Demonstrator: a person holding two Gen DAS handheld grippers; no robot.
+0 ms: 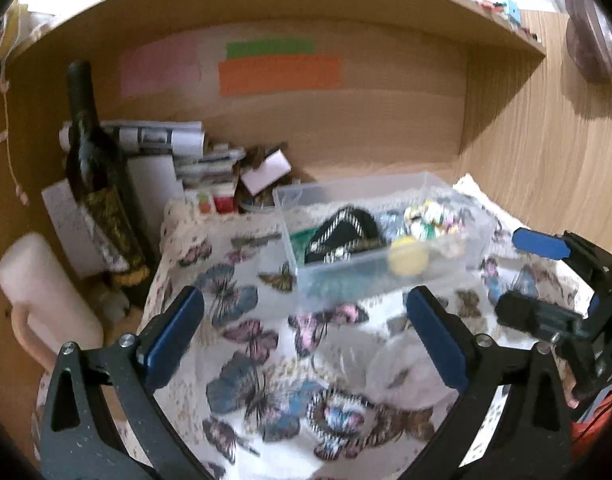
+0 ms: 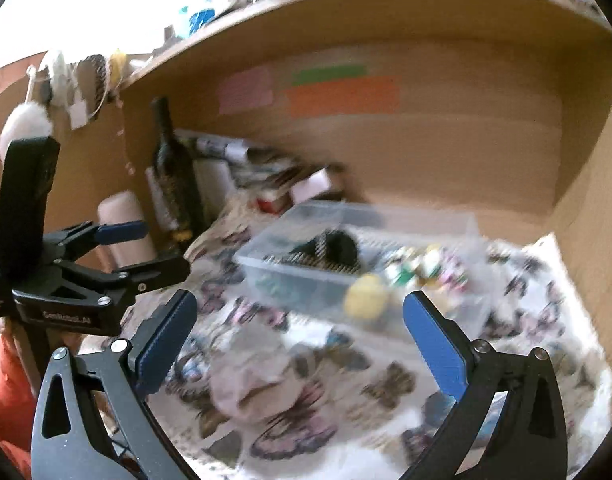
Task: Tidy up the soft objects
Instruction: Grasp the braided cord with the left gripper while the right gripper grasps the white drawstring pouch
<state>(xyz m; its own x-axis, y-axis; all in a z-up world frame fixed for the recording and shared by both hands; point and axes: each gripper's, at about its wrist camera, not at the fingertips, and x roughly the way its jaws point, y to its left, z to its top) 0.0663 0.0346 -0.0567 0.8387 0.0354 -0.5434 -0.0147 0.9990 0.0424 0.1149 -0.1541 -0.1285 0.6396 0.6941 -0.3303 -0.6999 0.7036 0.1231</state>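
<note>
A clear plastic bin stands on a butterfly-print cloth inside a wooden alcove. It holds a black striped soft item, a yellow ball and a colourful bundle. My left gripper is open and empty above the cloth, short of the bin. A pale soft item lies on the cloth by its right finger. In the right wrist view the bin is blurred; my right gripper is open and empty over a pinkish soft item.
A dark wine bottle leans at the back left beside rolled papers and small boxes. A white jug stands at the left. The alcove's wooden wall rises at the right. The right gripper shows at the left view's right edge.
</note>
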